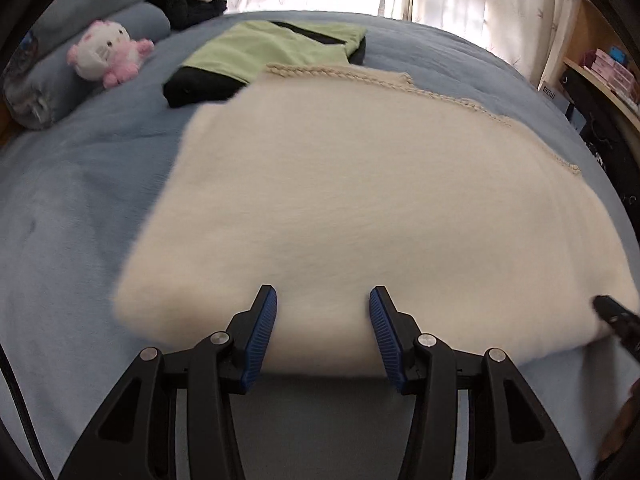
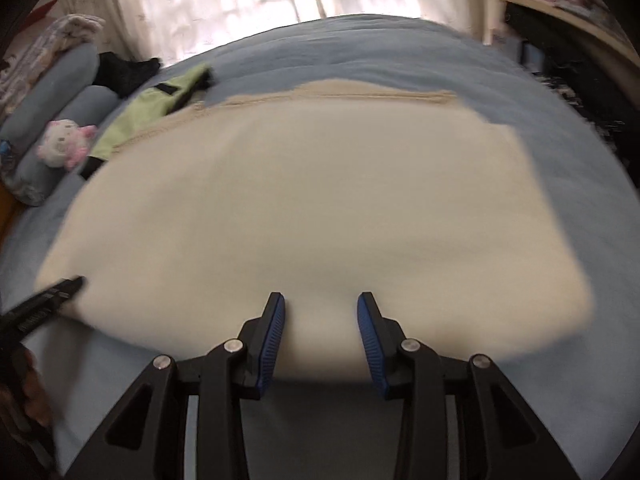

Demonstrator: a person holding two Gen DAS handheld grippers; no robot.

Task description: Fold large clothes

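A large cream garment [image 1: 340, 184] [image 2: 300, 200], folded thick, lies across the blue bedspread [image 1: 60, 220] [image 2: 400, 52], its knitted trim [image 1: 400, 80] at the far edge. My left gripper [image 1: 323, 296] is shut on the garment's near edge towards its left side, and the cloth fills the gap between the blue pads [image 1: 264, 332]. My right gripper [image 2: 321, 300] is shut on the same edge further right, with the cloth pinched between its pads. Each gripper shows at the border of the other's view: right gripper [image 1: 612, 316], left gripper [image 2: 52, 296]. The held edge hangs slightly above the bedspread.
A folded green and black garment [image 1: 272, 52] [image 2: 152, 108] lies beyond the cream one. A pink and white plush toy [image 1: 106, 52] [image 2: 66, 142], blue pillows [image 1: 40, 80] and a black cloth [image 1: 184, 2] sit at the far left. Shelves [image 1: 600, 76] stand to the right, curtains behind.
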